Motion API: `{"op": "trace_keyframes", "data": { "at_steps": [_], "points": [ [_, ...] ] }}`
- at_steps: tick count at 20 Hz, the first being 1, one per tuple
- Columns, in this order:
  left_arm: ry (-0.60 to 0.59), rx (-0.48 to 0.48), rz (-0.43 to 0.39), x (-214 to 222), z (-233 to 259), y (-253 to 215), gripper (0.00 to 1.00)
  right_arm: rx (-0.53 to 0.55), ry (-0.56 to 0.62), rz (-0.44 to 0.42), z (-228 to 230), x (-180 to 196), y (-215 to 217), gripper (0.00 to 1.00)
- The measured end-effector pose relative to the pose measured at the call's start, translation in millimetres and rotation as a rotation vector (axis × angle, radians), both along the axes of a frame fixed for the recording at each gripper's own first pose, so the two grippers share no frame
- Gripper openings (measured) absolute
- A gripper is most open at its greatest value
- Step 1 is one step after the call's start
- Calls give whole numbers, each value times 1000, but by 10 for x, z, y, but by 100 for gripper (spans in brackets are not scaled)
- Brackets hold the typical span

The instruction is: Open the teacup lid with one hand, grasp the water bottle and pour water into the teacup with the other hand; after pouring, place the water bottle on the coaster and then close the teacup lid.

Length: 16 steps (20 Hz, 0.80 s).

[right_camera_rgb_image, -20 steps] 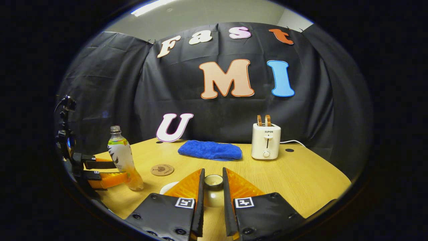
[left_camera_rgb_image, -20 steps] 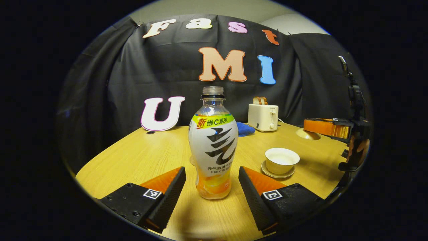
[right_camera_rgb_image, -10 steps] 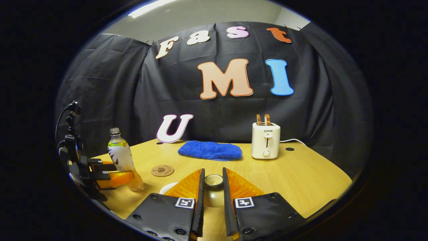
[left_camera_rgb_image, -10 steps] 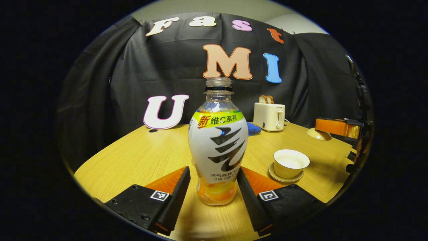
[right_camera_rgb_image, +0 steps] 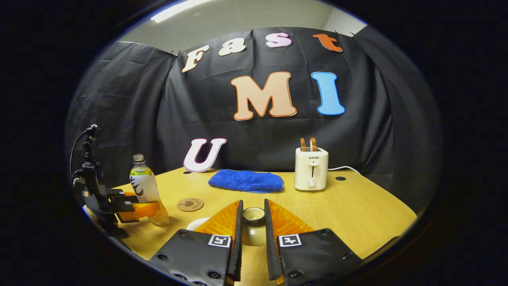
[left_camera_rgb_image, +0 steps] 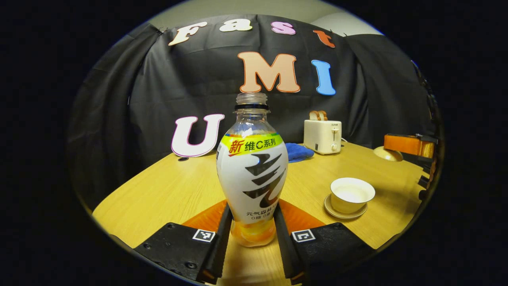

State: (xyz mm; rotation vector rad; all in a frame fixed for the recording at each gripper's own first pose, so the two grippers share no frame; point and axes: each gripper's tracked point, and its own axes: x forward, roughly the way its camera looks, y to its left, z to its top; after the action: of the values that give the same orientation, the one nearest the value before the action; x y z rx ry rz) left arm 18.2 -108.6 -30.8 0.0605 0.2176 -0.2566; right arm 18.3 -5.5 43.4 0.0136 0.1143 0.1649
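The uncapped water bottle point(left_camera_rgb_image: 252, 174), white-labelled with orange liquid low down, stands on the table. My left gripper point(left_camera_rgb_image: 251, 212) is shut on its lower body, one finger on each side. To the right, the open white teacup point(left_camera_rgb_image: 352, 194) sits on its saucer point(left_camera_rgb_image: 337, 212). In the right gripper view, my right gripper point(right_camera_rgb_image: 253, 203) is shut on the knob of the teacup lid point(right_camera_rgb_image: 253, 216) and holds it above the table. The round cork coaster point(right_camera_rgb_image: 190, 204) lies left of it, near the bottle point(right_camera_rgb_image: 145, 188) and the left gripper point(right_camera_rgb_image: 131, 205). The right gripper point(left_camera_rgb_image: 410, 145) with the lid point(left_camera_rgb_image: 387, 154) shows far right.
A blue cloth point(right_camera_rgb_image: 246, 180) and a white toaster point(right_camera_rgb_image: 311, 169) with two slices stand at the back of the wooden table point(right_camera_rgb_image: 357, 214). A white rim point(right_camera_rgb_image: 194, 223) peeks out left of my right fingers. The black cloth wall rises behind.
My left gripper moved forward around the bottle and its fingers shut on the lower body. The right gripper keeps the lid and has drifted slightly.
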Motion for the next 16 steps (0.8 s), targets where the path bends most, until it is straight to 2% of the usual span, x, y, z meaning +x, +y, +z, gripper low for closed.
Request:
{"op": "trace_keyframes", "data": {
  "at_steps": [6,11,12,16],
  "points": [
    [-31,102,-8,99,127,-13,55,-8,-11,-10,38,-16,-67,29],
    [-76,285,-36,148,157,-89,55,-4,-23,-25,106,-53,-151,27],
    [-81,316,-44,157,151,-121,55,-4,-23,-29,108,-54,-169,31],
    [-94,423,-87,139,63,-245,55,-1,-37,-34,167,-73,-205,29]
  ]
}}
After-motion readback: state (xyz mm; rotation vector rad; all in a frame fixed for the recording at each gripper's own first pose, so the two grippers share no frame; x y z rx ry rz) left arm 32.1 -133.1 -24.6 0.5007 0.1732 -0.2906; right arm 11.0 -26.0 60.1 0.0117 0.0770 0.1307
